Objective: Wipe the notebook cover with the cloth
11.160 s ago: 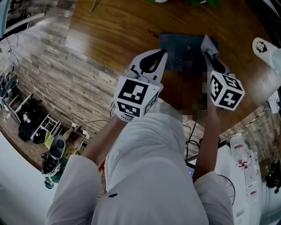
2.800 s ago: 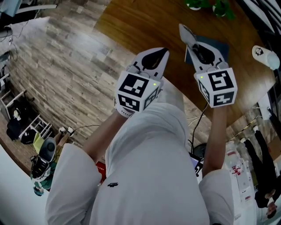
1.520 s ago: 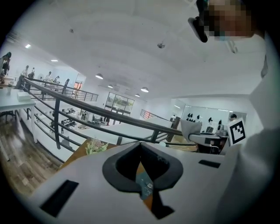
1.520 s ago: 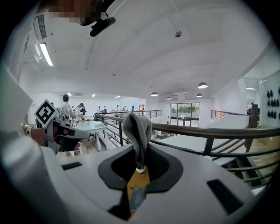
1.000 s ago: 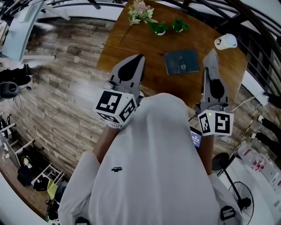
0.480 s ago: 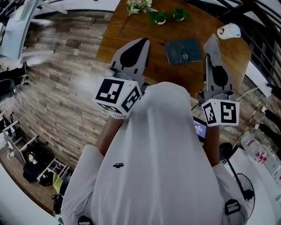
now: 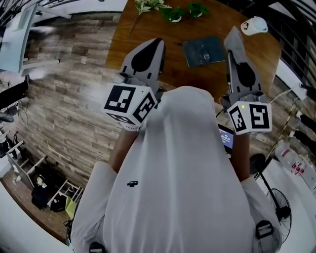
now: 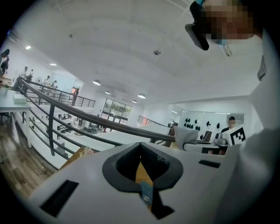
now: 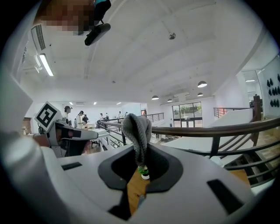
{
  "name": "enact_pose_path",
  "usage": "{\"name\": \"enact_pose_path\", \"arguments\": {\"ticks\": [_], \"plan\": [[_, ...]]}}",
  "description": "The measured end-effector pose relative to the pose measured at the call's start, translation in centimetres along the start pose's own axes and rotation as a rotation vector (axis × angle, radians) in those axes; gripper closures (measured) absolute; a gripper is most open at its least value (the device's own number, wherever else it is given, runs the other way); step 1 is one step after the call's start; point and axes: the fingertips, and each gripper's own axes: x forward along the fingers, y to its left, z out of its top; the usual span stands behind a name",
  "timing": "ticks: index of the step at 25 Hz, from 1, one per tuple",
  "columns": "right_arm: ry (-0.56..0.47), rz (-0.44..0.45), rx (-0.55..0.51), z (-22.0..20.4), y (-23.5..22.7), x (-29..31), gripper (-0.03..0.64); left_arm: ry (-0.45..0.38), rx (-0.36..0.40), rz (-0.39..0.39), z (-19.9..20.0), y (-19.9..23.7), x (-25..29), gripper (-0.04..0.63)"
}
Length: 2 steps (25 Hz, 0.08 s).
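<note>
Wooden bench [image 7: 148, 24] carries the dark notebook [image 7: 204, 50], flat, with small green plants [image 7: 173, 14] and a white rounded thing [image 7: 254, 26] near it. Both tongs are apart from the notebook — the right tongs [image 9: 139, 146] pinch the grey cloth [image 9: 136, 129], the left tongs [image 8: 140, 144] are pressed together, empty.

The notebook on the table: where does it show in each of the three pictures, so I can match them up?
Head view: the notebook lies upper centre, flat on the table.
Left gripper view: low centre, a blue patch seen through the jaw gap.
Right gripper view: not surely in it; a bluish sliver low in the jaw gap may be it.
Shared landmark: the table's orange-brown wood, showing through both jaw gaps.
</note>
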Motion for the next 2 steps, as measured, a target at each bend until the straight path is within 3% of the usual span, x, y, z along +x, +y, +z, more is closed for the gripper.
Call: {"name": "enact_pose_path", "arguments": {"ticks": [2], "plan": [[0.007, -0.004, 0.002, -0.13, -0.16, -0.10, 0.580, 0.000, 0.000, -0.001, -0.04, -0.09, -0.18, 0.576]]}}
